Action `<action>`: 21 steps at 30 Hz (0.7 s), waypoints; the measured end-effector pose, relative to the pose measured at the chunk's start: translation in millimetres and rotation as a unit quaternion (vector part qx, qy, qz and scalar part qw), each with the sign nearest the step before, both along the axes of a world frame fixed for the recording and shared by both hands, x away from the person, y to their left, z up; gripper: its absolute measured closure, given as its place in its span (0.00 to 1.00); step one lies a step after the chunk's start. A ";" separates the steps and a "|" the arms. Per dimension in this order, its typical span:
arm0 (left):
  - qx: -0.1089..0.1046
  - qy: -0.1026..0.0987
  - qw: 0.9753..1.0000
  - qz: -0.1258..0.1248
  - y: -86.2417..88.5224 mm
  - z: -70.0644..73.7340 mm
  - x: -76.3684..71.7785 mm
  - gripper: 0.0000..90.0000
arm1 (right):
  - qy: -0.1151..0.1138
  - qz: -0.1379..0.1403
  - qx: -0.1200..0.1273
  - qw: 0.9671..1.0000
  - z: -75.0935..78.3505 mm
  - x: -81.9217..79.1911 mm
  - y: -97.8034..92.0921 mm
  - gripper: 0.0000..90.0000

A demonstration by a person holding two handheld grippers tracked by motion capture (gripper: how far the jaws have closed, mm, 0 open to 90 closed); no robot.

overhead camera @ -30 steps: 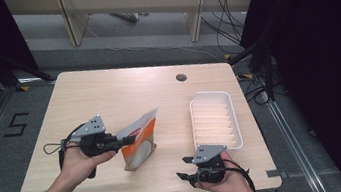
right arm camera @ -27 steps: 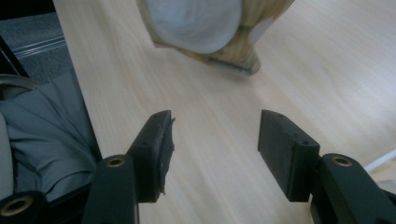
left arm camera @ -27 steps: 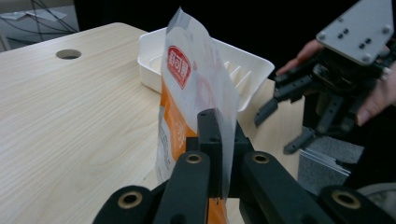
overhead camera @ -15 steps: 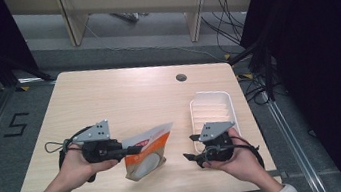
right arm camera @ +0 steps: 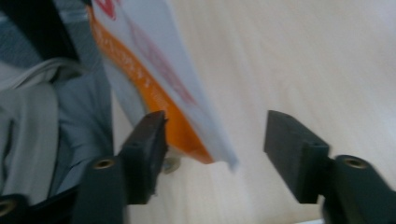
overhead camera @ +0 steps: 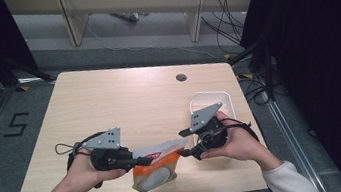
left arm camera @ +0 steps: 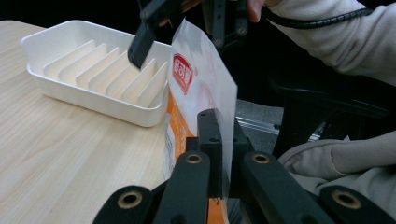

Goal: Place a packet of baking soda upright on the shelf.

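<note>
wooden table, grey floor beyond: orange-white pouch lies crosswise, top edge toward right tongs, which gape; left tongs clench it.

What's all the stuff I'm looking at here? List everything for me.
Pouch: one, orange and white, lifted over the table's near edge.
Tray: one, white, ribbed inside, right side of the table.
Table: one, light wood, with a small round hole near the far edge.
Floor marking: one, a 5, left of the table.
Left gripper: black, fingers shut on the pouch.
Right gripper: black, fingers open around the pouch's corner.
</note>
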State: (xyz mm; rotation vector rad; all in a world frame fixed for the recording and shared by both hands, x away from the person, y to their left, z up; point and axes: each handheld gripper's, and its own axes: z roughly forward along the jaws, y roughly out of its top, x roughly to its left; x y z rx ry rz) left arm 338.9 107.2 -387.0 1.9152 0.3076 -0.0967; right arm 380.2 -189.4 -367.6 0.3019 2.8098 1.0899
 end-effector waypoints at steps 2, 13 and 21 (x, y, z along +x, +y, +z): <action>0.001 0.001 1.000 -0.003 -2.0 0.8 -2.6 0.99 | 0.010 0.019 -0.020 1.000 -1.4 -0.9 6.5 0.51; 0.001 -0.007 1.000 0.000 -1.6 3.1 -3.1 0.99 | 0.021 0.088 -0.069 0.993 -0.7 -6.8 27.0 0.89; -0.013 -0.008 1.000 0.020 4.0 -1.5 4.1 0.99 | 0.034 0.088 -0.081 0.992 5.2 -13.0 29.3 1.00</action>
